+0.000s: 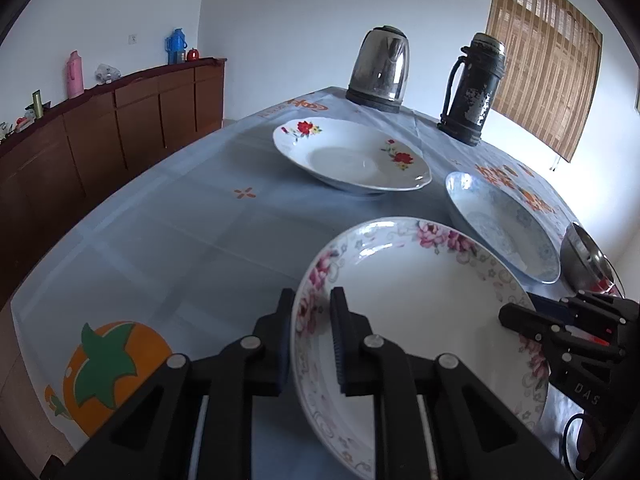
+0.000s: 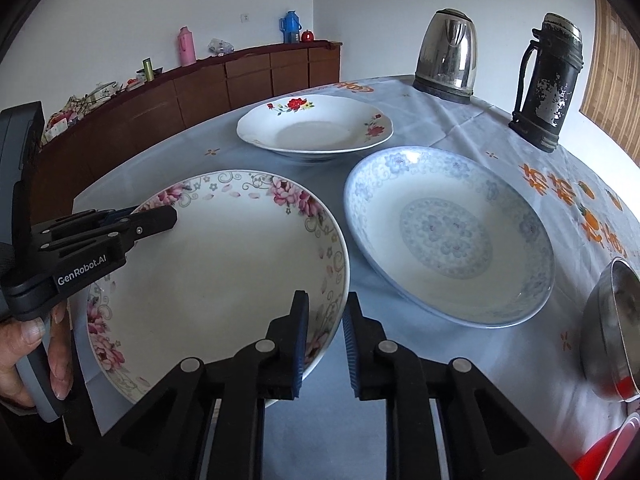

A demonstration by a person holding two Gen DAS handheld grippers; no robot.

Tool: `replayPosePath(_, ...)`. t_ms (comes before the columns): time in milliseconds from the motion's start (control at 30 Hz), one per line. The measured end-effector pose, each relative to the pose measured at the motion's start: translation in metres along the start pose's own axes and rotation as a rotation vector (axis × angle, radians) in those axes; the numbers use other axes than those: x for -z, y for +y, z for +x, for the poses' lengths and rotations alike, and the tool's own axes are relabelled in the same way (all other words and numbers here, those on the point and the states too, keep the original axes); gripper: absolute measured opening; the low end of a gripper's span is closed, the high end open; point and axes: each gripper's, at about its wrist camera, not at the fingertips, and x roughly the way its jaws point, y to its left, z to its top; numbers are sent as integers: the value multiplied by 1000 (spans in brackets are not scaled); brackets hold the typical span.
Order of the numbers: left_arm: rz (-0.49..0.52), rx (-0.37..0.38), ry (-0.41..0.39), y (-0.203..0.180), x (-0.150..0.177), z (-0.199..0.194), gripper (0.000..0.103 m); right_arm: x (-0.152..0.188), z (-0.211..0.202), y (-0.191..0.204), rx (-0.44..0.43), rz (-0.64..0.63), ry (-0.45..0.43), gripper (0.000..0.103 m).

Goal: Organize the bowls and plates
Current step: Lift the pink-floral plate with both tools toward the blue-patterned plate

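Observation:
A white plate with pink flowers (image 1: 420, 300) (image 2: 224, 264) lies nearest me on the blue tablecloth (image 1: 168, 248). My left gripper (image 1: 313, 320) (image 2: 154, 216) is shut on its left rim, one finger inside the plate and one outside. My right gripper (image 2: 326, 336) (image 1: 520, 314) is shut on the opposite rim in the same way. A hand (image 2: 36, 344) holds the left gripper's handle. Behind stand a white plate with red flowers (image 1: 352, 156) (image 2: 316, 128) and a blue-patterned plate (image 1: 504, 224) (image 2: 448, 232). A steel bowl (image 1: 584, 260) (image 2: 612, 328) sits at the right edge.
A steel kettle (image 1: 380, 68) (image 2: 446, 56) and a dark flask (image 1: 472, 88) (image 2: 548, 80) stand at the table's far end. A brown sideboard (image 1: 120, 120) with bottles runs along the left wall. Something red (image 2: 612, 452) lies below the steel bowl.

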Motion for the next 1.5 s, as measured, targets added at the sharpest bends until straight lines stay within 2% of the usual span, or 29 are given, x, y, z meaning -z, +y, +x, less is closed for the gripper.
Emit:
replayPosePath(767,-33,-41,-35,1,-7,-4,15,-2,1,2,-20,4,-16,19)
replayPosePath(1167,-66,-69,-71,12,-24,-9,15,-34,0,3,-52,-29,-59,19)
replayPosePath(1500,-70,-89,-99,10,-37,-7,15,-46,3,-1,-59,-40,-93,19)
